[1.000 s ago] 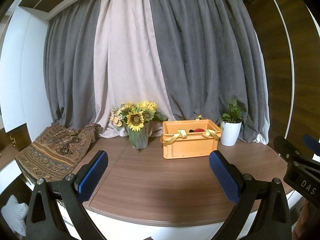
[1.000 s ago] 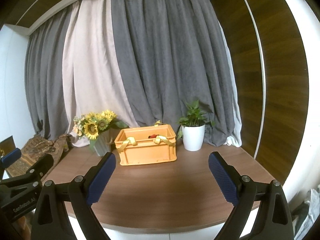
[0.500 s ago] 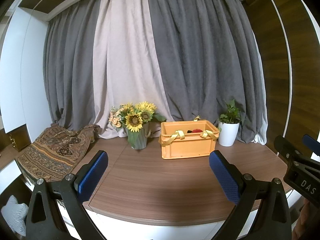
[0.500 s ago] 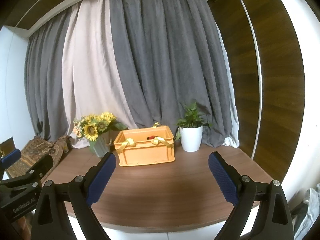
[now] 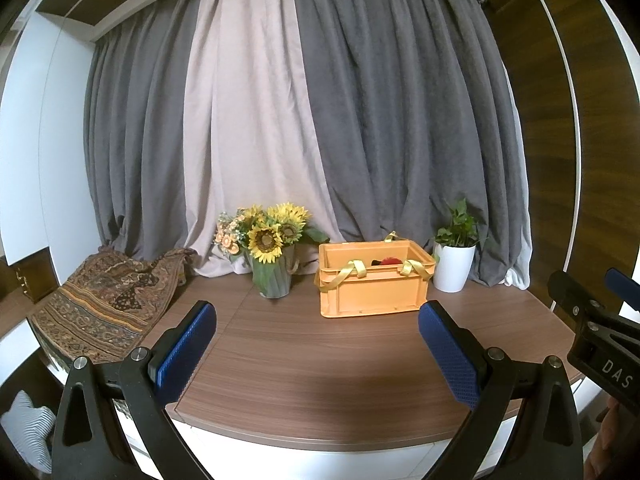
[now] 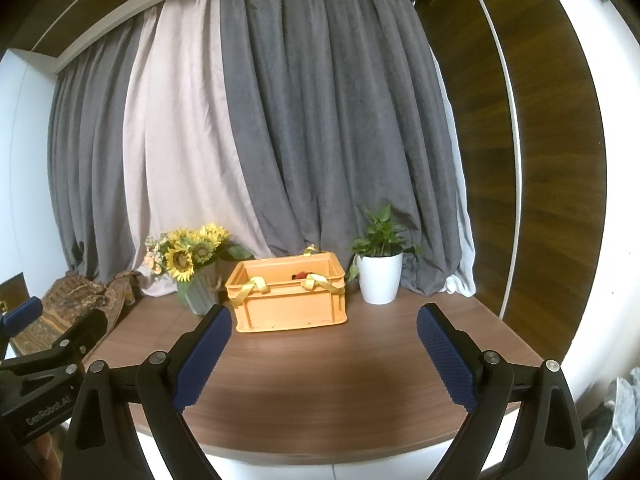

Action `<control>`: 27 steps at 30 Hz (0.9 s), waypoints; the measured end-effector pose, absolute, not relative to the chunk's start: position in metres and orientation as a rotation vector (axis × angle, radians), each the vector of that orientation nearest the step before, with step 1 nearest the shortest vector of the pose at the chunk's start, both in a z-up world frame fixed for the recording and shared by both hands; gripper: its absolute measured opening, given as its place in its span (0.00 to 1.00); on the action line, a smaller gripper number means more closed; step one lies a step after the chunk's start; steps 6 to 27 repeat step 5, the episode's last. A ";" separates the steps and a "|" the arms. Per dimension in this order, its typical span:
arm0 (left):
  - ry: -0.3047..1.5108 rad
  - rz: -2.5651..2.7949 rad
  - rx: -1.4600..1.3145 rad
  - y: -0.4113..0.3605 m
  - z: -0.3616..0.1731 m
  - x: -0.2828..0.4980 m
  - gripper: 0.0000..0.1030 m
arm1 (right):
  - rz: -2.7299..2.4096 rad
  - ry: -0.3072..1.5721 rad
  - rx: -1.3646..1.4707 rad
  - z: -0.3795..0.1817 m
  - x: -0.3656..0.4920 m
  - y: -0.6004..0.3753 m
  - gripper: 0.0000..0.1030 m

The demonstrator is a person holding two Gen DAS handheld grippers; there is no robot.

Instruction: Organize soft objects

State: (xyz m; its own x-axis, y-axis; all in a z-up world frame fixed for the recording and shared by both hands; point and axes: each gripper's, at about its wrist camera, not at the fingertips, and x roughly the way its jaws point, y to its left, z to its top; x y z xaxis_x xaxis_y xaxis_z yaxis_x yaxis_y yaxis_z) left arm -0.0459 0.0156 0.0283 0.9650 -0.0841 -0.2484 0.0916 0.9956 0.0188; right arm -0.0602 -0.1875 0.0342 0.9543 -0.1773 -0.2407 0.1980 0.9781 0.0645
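Observation:
An orange plastic crate (image 5: 374,294) (image 6: 290,300) stands at the back of the wooden table (image 5: 320,368) (image 6: 320,376). Yellow ribbons (image 5: 352,272) (image 6: 256,286) hang over its front rim. A red soft thing (image 5: 387,261) (image 6: 303,275) peeks above the rim inside; the other contents are hidden. My left gripper (image 5: 318,346) is open and empty near the table's front edge, well short of the crate. My right gripper (image 6: 325,356) is open and empty too, beside it. A patterned brown cloth (image 5: 108,300) (image 6: 76,300) lies draped at the table's left end.
A vase of sunflowers (image 5: 272,256) (image 6: 196,276) stands left of the crate and a white potted plant (image 5: 454,272) (image 6: 378,280) right of it. Grey and pale curtains hang behind. A striped white cloth (image 5: 24,428) lies below the table's left end.

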 end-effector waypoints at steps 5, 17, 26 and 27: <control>0.248 -0.087 0.027 0.016 0.028 -0.046 1.00 | -0.194 0.235 0.087 0.035 -0.061 -0.189 0.92; 0.248 -0.087 0.027 0.016 0.028 -0.046 1.00 | -0.194 0.235 0.087 0.035 -0.061 -0.189 0.92; 0.248 -0.087 0.027 0.016 0.028 -0.046 1.00 | -0.194 0.235 0.087 0.035 -0.061 -0.189 0.92; 0.248 -0.087 0.027 0.016 0.028 -0.046 1.00 | -0.194 0.235 0.087 0.035 -0.061 -0.189 0.92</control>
